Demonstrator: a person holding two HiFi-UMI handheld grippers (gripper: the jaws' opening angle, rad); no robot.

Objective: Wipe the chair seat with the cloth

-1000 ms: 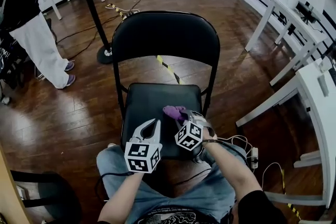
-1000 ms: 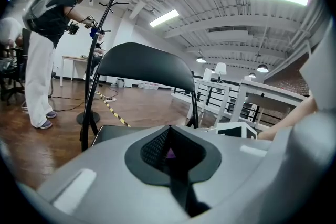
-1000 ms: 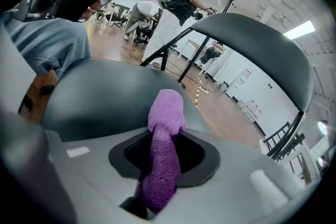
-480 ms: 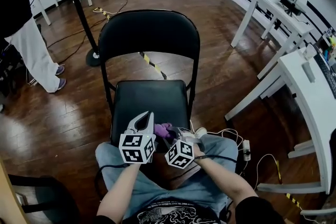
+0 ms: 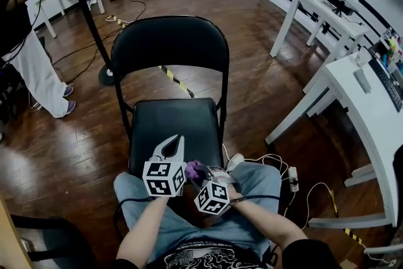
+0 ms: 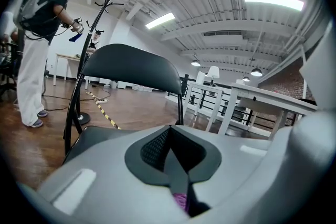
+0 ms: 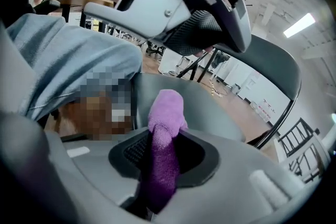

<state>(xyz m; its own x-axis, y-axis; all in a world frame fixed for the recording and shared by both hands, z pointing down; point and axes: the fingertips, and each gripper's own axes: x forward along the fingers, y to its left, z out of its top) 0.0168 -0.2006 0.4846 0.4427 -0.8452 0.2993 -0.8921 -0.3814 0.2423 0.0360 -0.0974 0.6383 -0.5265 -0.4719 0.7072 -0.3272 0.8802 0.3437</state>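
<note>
A black folding chair stands in front of me, its seat dark and bare and its backrest upright behind it. At the seat's front edge, over my lap, my right gripper is shut on a purple cloth. In the right gripper view the cloth sticks up, bunched, from between the jaws of the right gripper, with the seat beyond. To its left my left gripper is shut and holds nothing, its tips over the seat's front part. From the left gripper I see the backrest.
A coat-stand pole and a standing person are at the far left. White tables line the right side. Cables and a power strip lie on the wood floor at the right, and striped tape runs under the chair.
My right gripper has drawn the purple cloth back from the seat's right middle to its front edge. The left gripper has stayed by the front edge, and the view has shifted.
</note>
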